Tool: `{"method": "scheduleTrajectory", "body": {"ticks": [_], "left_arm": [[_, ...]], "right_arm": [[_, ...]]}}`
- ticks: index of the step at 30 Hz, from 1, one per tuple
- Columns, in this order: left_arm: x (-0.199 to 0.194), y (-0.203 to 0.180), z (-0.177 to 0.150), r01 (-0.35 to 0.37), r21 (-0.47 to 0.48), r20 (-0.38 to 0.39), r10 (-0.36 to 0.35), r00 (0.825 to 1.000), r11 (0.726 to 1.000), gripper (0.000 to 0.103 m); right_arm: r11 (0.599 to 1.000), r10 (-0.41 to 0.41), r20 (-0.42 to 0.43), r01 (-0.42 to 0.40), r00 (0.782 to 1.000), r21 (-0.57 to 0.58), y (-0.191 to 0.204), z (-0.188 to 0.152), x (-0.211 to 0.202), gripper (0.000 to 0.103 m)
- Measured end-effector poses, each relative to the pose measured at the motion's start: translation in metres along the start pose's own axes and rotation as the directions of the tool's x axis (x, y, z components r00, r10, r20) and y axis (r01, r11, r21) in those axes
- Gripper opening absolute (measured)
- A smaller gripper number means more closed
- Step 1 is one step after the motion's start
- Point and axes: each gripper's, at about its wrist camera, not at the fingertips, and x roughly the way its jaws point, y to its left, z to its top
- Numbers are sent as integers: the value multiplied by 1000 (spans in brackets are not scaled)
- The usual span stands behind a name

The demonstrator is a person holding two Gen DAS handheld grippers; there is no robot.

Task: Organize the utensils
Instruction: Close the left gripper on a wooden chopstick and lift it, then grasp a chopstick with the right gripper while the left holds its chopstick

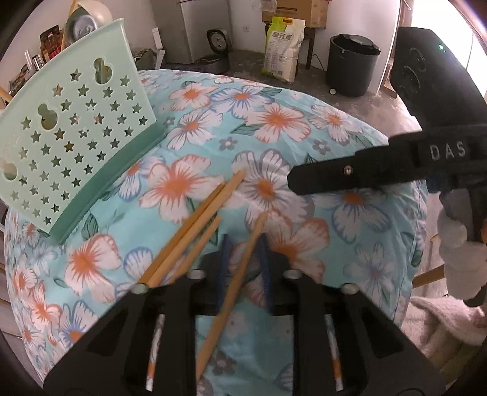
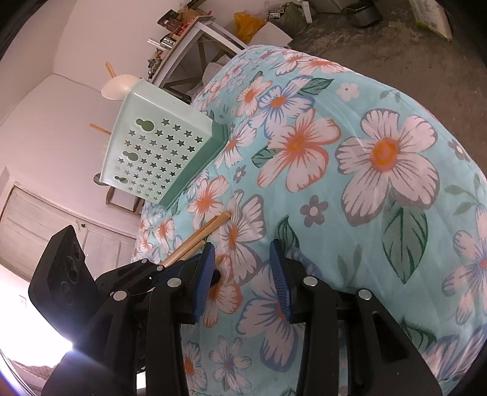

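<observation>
Several bamboo chopsticks lie on the floral tablecloth (image 1: pixel 274 128). A bundle of three (image 1: pixel 194 225) lies left of my left gripper (image 1: pixel 245 246). One chopstick (image 1: pixel 234 289) passes between the left gripper's blue pads, which stand a little apart around it, not clamped. A mint green utensil holder (image 1: pixel 70 143) with star holes stands at the far left; it also shows in the right wrist view (image 2: pixel 158 149). My right gripper (image 2: pixel 243 268) is open and empty over the cloth, just right of the chopstick ends (image 2: pixel 213 222). Its finger (image 1: pixel 350 173) reaches in from the right.
Beyond the table are a black bin (image 1: pixel 350 67), a rice bag (image 1: pixel 281 48), a rice cooker (image 1: pixel 217 41) and a shelf with clutter (image 2: pixel 182 27). A bowl (image 2: pixel 117 86) sits behind the holder.
</observation>
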Motion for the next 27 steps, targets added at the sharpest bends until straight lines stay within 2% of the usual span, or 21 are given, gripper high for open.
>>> {"method": "scheduleTrajectory", "body": {"ticks": [8,14,17,22,27], "left_arm": [[-12,18,3,-11,-84,16,13,1000,996,8],[-50,45,3,-8,-207,98,28,995,978,5],[-73,61,1,20,-280,156,24,988,960,5],[-109,77,-4,19,-342,235,66,970,939,5],[-139,94,-15,32,-408,295,99,950,912,5]], "right_arm": [[999,16,7,-16,1000,30,-4,0,-2,33],[998,29,6,-29,1000,63,-7,1,-6,33],[996,31,1,-31,1000,80,-6,0,-7,33],[994,60,-17,-58,998,95,1,-4,-6,33],[986,129,-42,-124,991,110,15,-8,-1,33]]}}
